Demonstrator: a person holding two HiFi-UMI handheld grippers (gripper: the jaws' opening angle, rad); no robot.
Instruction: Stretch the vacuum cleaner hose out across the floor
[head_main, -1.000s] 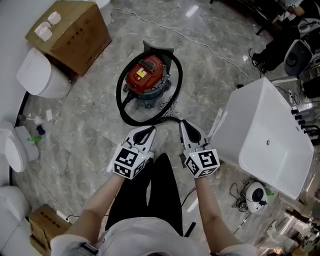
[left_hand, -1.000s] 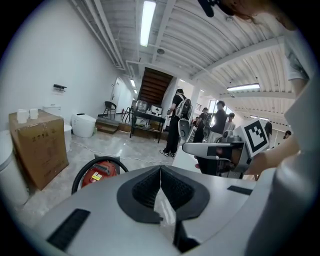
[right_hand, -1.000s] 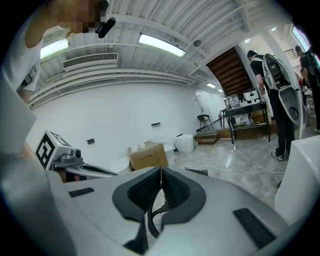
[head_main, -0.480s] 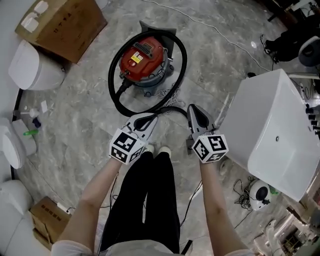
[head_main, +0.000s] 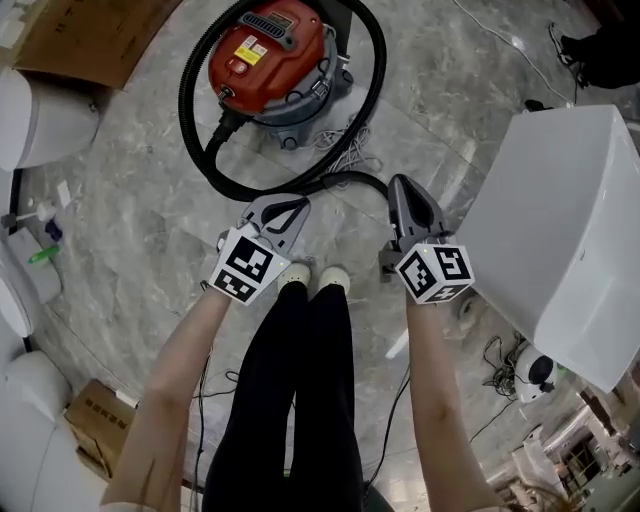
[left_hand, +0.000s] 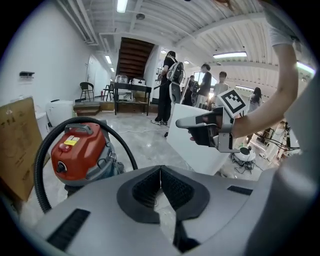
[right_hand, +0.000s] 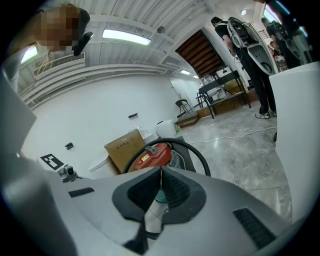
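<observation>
- Risk: dragging or tipping the red canister vacuum cleaner (head_main: 268, 55) if the pull comes before the loop opens out. Likely cause: black ribbed hose (head_main: 195, 150) wound in a full ring round the canister and fixed at its left port.
- Risk: snagging on the tangle of thin white cord (head_main: 345, 150) lying just near the canister, under the right part of the ring.
- Risk: knocking the big white box-shaped cabinet (head_main: 570, 230), close on the right of the right tool, during a sweep that way.
- Risk: slipping off the hose. Probable causes: ribbed round surface, narrow pads, a pinch too close to the free end.
- Risk: no catch at all if lowered onto the hose as now set; opening needed first.
- Hose location: on the grey marble floor (head_main: 130, 240), far of the white shoes (head_main: 310, 278). Free length curving off the near side of the ring toward the right, between the two tools' tips.
- Left tool (head_main: 285, 205): closed right up, black pads meeting edge to edge, nothing between them. Tip just near the ring's near arc; contact not determinable.
- Right tool (head_main: 404, 190): closed likewise, pads together, nothing gripped. Tip beside the hose's free length; touching or apart not determinable.
- Judgement: reach stage only, hose not yet taken, stretching not begun.
</observation>
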